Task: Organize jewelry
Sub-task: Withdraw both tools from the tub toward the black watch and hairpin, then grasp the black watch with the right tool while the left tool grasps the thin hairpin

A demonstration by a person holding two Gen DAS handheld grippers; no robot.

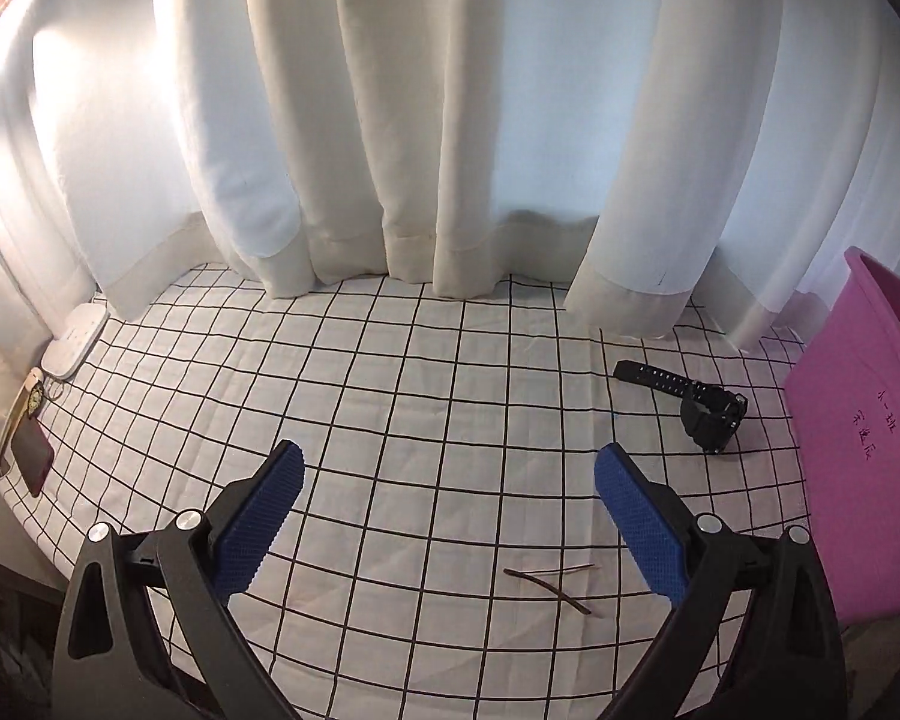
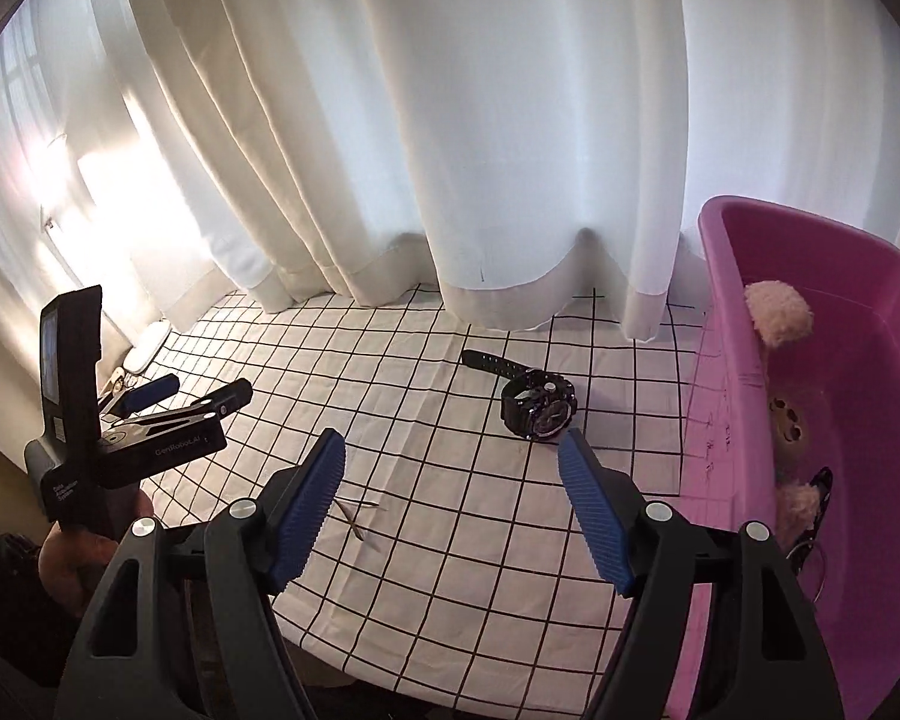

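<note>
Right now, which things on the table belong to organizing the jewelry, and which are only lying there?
For the job:
- black watch
- two thin crossed hairpins
- pink bin, already holding fluffy hair ties

Just lying about:
- white power strip
- phone
- curtain

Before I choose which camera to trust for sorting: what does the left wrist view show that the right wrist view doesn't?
Only the left wrist view: a dark red phone at the table's far left edge. Only the right wrist view: the pink bin's inside, holding fluffy pieces, plus the left gripper seen from the side. Both: the black watch, two thin crossed sticks, the checked cloth, the curtains.
</note>
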